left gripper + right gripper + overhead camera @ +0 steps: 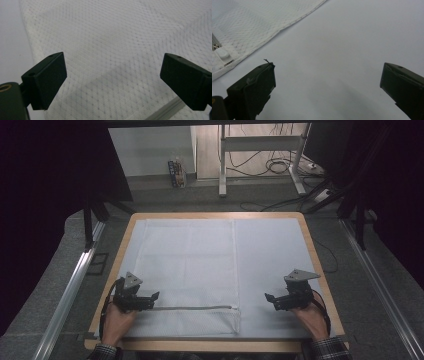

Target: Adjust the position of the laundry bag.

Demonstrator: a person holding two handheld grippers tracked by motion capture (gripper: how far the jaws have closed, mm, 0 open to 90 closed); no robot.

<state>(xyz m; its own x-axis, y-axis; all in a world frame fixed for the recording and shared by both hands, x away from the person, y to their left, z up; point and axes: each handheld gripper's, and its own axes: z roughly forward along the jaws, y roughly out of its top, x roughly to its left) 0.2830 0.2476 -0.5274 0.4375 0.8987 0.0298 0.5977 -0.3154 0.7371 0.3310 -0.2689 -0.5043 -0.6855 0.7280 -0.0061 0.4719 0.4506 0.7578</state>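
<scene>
Mesh bag (120, 45) runs off every edge in the left gripper view; its zipper (165, 111) is cut at the bottom. By the bag's corner, the zipper pull (222, 53) blurs.

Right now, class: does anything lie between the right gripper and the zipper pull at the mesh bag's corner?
Nothing visible does. The right gripper, jaws open, sits over bare grey table cover; only that plain cover lies between it and the zipper pull on the mesh bag.
</scene>
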